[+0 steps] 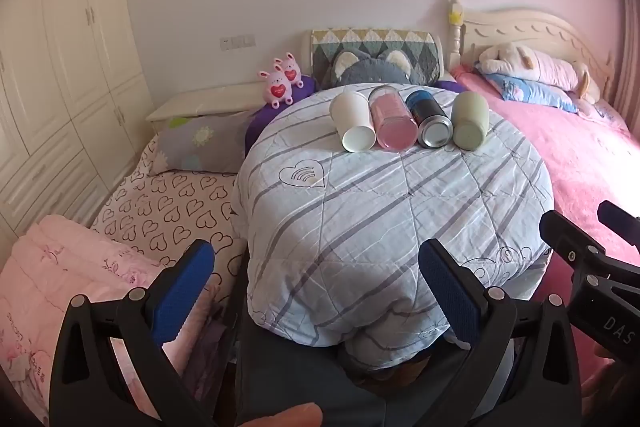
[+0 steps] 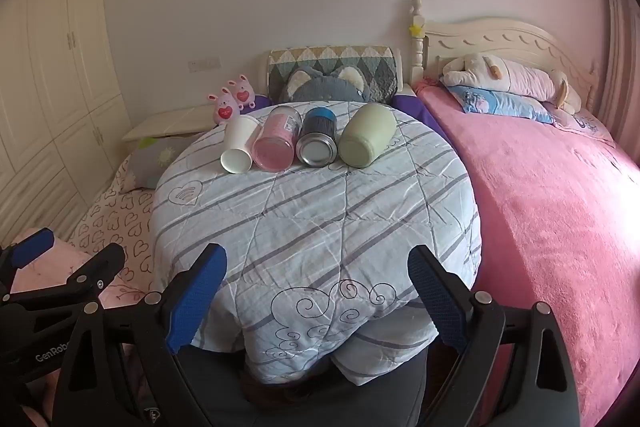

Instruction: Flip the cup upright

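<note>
Several containers lie on their sides in a row at the far end of a round surface under a striped quilt: a white paper cup, a pink clear cup, a dark can and a pale green cup. The right wrist view shows the white cup, pink cup, can and green cup. My left gripper is open and empty, near the quilt's front edge. My right gripper is open and empty, also at the front edge.
A pink bed with a plush toy lies to the right. A heart-print bed and a pink folded blanket lie to the left. A grey plush pillow, pink bunny toys and a wardrobe stand behind.
</note>
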Tool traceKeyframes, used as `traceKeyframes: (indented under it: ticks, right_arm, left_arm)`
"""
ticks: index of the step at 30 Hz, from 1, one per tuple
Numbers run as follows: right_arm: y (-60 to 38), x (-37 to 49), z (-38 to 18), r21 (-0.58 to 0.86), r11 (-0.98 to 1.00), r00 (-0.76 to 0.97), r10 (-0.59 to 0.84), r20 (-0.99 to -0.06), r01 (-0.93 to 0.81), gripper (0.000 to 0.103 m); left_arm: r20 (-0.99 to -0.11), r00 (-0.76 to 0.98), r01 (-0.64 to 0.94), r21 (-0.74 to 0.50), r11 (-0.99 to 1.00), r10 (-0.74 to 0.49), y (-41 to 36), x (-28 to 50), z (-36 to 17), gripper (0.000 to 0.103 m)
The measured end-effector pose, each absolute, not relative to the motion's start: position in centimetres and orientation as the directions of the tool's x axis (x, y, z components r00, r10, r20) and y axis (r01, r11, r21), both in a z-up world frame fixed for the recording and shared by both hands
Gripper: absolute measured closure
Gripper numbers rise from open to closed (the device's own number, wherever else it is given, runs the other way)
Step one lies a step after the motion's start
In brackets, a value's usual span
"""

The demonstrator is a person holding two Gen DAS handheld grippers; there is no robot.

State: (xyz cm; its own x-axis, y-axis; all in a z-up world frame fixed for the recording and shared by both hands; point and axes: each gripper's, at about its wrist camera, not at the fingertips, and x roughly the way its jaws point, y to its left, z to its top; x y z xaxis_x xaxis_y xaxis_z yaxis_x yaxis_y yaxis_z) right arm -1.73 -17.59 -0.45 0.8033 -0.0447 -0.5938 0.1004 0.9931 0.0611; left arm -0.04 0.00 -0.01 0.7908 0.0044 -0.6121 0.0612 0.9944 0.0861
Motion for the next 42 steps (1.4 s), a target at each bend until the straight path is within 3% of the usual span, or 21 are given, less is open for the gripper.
traceKeyframes:
  ticks: [42]
  right_arm:
    - [-17.0, 2.6, -1.7, 0.044, 0.997, 0.778, -0.017, -0.628, 0.057, 0.010]
  left_arm:
    - [-0.639, 0.768, 0.014, 0.087, 0.996, 0.045, 1.6, 4.4, -1.1, 0.000]
